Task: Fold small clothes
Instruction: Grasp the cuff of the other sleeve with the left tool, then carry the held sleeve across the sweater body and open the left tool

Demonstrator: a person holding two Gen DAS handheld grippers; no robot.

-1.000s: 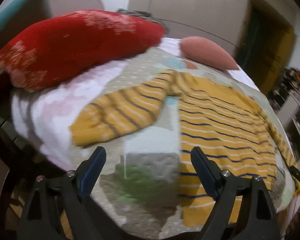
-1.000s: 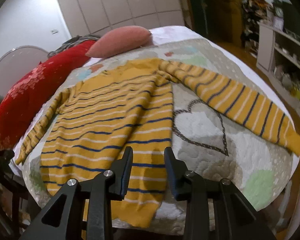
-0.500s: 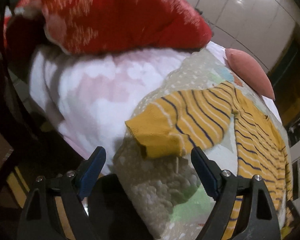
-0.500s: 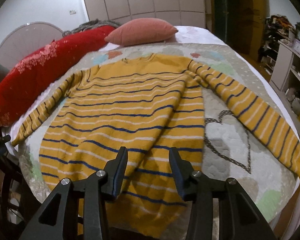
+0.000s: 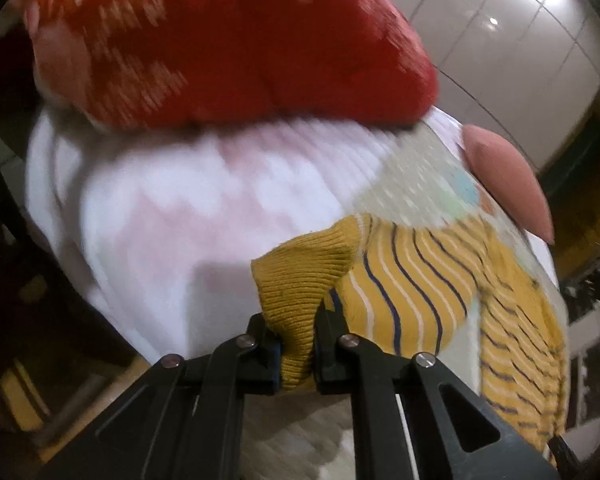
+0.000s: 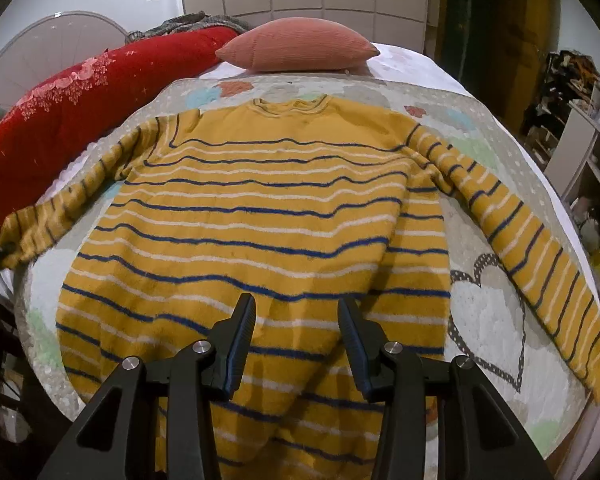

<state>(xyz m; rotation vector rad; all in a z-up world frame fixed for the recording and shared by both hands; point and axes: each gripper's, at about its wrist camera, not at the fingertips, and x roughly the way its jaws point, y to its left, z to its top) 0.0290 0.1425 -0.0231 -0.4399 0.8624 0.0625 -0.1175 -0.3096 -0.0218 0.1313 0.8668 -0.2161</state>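
The left claw (image 5: 298, 354) had just clamped its jaws on the ribbed cuff (image 5: 300, 292) of the sweater's sleeve, the knit bunched between the pads. The right claw (image 6: 296, 340) hung partly open and empty above the hem, touching nothing. The yellow striped sweater (image 6: 260, 216) lay spread flat on the quilt (image 6: 488, 320) of the bed, both sleeves stretched outward, a red blanket (image 6: 60, 120) and a pink pillow (image 6: 296, 50) beyond it. The sleeve fold looked to be only starting. Next, the held cuff likely needed lifting and carrying across the sweater's body, kept taut so the sleeve would land flat without dragging the rest askew.
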